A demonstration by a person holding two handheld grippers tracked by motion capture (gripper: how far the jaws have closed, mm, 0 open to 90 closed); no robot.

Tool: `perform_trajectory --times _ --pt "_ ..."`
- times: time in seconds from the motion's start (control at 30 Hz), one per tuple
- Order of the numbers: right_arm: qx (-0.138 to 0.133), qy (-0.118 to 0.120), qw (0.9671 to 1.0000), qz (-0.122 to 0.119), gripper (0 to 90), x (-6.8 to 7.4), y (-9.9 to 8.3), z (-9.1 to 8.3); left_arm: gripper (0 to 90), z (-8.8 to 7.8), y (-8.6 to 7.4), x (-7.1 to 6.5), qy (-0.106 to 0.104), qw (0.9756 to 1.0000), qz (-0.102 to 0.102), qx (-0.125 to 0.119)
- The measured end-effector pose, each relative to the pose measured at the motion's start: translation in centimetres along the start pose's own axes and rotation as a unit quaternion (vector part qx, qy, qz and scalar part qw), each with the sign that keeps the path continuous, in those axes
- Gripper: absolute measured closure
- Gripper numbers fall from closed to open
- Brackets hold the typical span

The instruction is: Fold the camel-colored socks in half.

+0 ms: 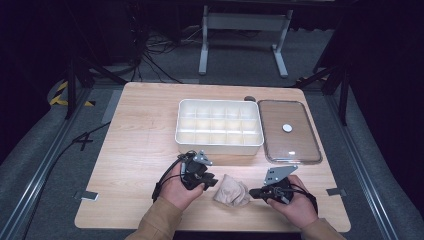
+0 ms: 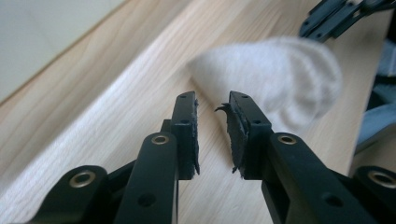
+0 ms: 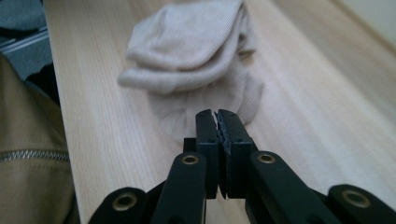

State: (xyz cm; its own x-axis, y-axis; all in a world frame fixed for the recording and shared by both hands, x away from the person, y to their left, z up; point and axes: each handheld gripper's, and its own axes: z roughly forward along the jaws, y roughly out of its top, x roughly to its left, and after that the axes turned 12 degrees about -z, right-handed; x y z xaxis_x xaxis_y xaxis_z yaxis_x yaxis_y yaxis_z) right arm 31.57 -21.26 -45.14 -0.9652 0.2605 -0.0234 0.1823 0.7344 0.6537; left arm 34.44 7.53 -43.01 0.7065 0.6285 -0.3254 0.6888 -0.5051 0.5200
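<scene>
Sleeves of tan fabric enter the high view from the bottom edge, each hand carrying a hand-held gripper. Between them, near the front edge of the wooden counter (image 1: 140, 135), lies a bundle of beige socks (image 1: 231, 191), folded over on itself in soft layers.

On the person's left, the left hand-held gripper (image 1: 212, 181) points toward the socks from just beside them. Its own view shows the two black jaws standing apart with a narrow gap and bare wood between them; the pads grip nothing, and the sock bundle lies a little ahead of the tips. A torn edge of pad lining curls off one jaw.

Opposite, the right hand-held gripper (image 1: 254, 192) points at the bundle from the other side. In its own view (image 3: 217, 116) the jaws are pressed together, tips just at the near edge of the socks (image 3: 196, 51); whether any fabric is caught between them cannot be told.

Farther back on the counter sits a white divided organizer box (image 1: 219, 142), its compartments arranged in rows. Just beside it, to the right, a clear lid (image 1: 289, 131) lies flat, with a small white round piece on it.
</scene>
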Motion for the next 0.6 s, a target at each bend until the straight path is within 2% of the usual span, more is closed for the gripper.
perform_trajectory --times 0.1,0.2,0.27,0.37,0.6 --pt "0.017 0.013 0.9998 -0.004 89.3 0.2 -0.1 0.8 75.9 0.8 -0.3 0.2 -0.003 0.9998 0.003 0.022" --pt "0.028 0.015 0.9995 -0.007 89.4 0.4 0.0 1.2 76.7 1.5 -0.4 0.1 -0.008 0.9993 0.003 0.035" --pt "0.028 0.012 0.9995 -0.007 89.4 0.4 0.0 1.4 76.2 2.0 -0.5 -0.2 -0.010 0.9991 0.004 0.041" --pt "0.023 0.007 0.9997 -0.002 89.0 0.3 -0.1 1.5 73.6 2.7 -0.5 -0.6 -0.002 0.9987 0.010 0.050" --pt "0.006 -0.006 0.9999 0.012 88.8 -0.3 -0.6 1.7 73.5 2.8 -0.3 -1.7 -0.016 0.9985 0.018 0.049"
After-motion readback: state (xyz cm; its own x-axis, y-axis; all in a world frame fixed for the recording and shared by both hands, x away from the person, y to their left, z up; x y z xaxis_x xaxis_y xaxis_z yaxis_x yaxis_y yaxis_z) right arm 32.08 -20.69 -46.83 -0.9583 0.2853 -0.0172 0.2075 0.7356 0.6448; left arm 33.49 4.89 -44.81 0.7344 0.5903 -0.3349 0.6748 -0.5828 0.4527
